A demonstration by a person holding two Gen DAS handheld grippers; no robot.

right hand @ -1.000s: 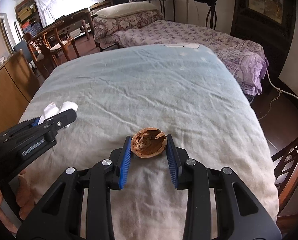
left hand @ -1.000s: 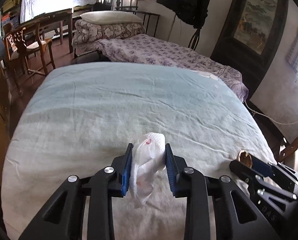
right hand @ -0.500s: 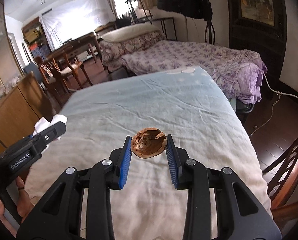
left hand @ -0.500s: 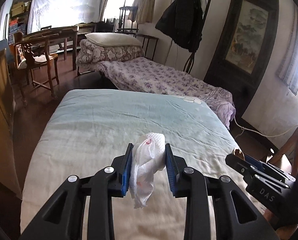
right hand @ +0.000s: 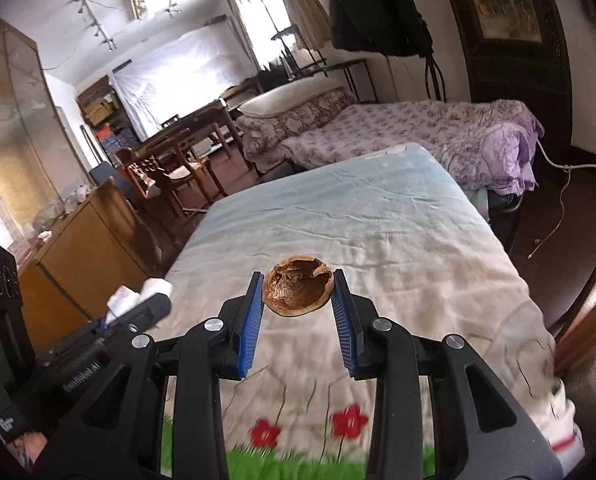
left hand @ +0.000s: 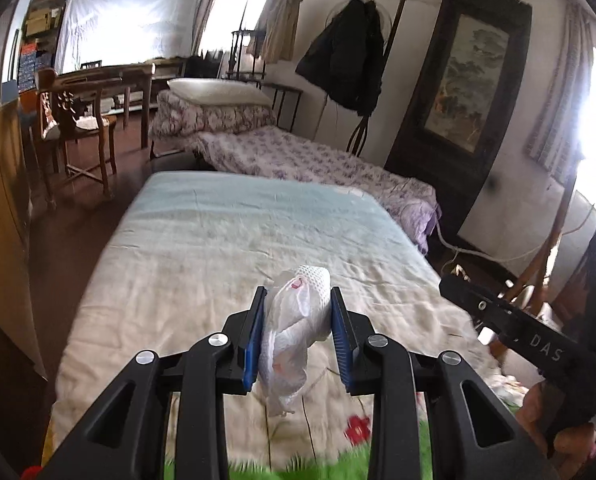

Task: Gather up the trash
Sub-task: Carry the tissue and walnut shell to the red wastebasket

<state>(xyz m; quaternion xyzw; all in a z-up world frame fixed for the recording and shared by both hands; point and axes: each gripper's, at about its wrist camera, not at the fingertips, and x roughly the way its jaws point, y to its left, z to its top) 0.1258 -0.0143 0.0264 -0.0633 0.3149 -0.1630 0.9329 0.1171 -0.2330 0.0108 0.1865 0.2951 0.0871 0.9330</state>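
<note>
In the left wrist view my left gripper (left hand: pixel 298 300) is shut on a crumpled white tissue (left hand: pixel 296 332) that hangs down between its blue pads, held above the bed (left hand: pixel 218 248). The right wrist view shows my right gripper (right hand: pixel 297 280) shut on a brown walnut shell half (right hand: pixel 298 291), its hollow side facing up, also above the bed (right hand: pixel 378 232). The right gripper (left hand: pixel 454 284) enters the left view at the right edge, and the left gripper (right hand: pixel 154 298) with the tissue (right hand: pixel 138 292) shows at the left of the right view.
The bed has a pale blue and cream cover with red flowers and green grass printed near its front edge (right hand: pixel 298 432). A second bed with purple floral bedding (left hand: pixel 318 156) lies behind. Wooden chairs (left hand: pixel 78 120), a wooden cabinet (right hand: pixel 82 248) and dark floor are to the left.
Both grippers have pulled back and risen from the bed with their loads. The bed looks farther away, and the printed front edge of the cover has come into view.
</note>
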